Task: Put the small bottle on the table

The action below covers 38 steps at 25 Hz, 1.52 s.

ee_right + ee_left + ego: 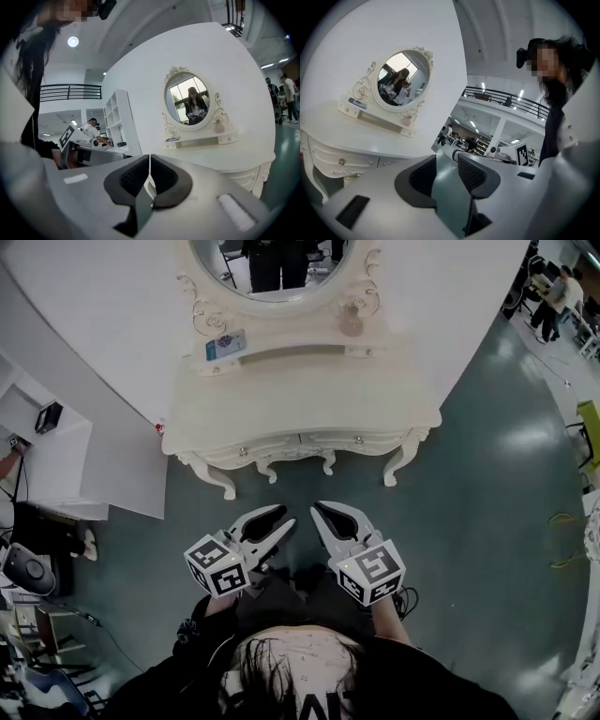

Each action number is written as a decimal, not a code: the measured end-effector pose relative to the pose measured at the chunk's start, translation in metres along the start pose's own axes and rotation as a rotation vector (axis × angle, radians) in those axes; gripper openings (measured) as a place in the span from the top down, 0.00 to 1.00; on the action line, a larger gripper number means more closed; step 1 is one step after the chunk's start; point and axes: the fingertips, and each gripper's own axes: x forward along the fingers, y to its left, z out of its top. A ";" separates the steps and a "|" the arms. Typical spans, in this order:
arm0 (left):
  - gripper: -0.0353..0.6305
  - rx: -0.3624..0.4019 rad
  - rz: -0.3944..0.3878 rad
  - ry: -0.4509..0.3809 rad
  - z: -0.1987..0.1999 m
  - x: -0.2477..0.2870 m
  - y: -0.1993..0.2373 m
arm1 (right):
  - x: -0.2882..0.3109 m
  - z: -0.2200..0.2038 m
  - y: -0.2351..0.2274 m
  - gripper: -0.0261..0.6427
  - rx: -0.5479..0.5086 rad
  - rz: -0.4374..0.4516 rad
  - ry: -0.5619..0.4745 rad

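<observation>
Two hand-held grippers are seen from above, side by side in front of a white dressing table (300, 399) and well short of its front edge. The left gripper (284, 518) is shown with its jaws partly apart, and only floor is seen through the gap. The right gripper (319, 514) is shown with its jaws almost together, only a thin slit between them, and nothing is gripped.

At the back of the dressing table, a narrow shelf (291, 352) is fixed under an oval mirror (281, 277). The small bottle (351, 322) stands at the shelf's right end, just beside the mirror's scrolled frame. A flat bluish item (225, 345) lies at the left end.

The bottle could be knocked over or pushed off the shelf if it is met by closed jaws, or if a jaw is caught on the frame beside it. A weak hold could let it drop onto the tabletop.

The bottle is small and blurred, so its cap and contents cannot be made out. The bluish item cannot be identified. The mirror's top is cut off in the head view.
</observation>
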 end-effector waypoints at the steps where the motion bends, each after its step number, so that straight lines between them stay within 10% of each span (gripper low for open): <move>1: 0.74 0.003 0.002 -0.003 0.001 -0.003 -0.001 | 0.001 0.002 0.004 0.93 0.006 0.005 -0.008; 38: 0.87 0.011 -0.024 -0.025 -0.009 -0.169 0.024 | 0.047 -0.024 0.164 0.96 -0.076 -0.014 0.046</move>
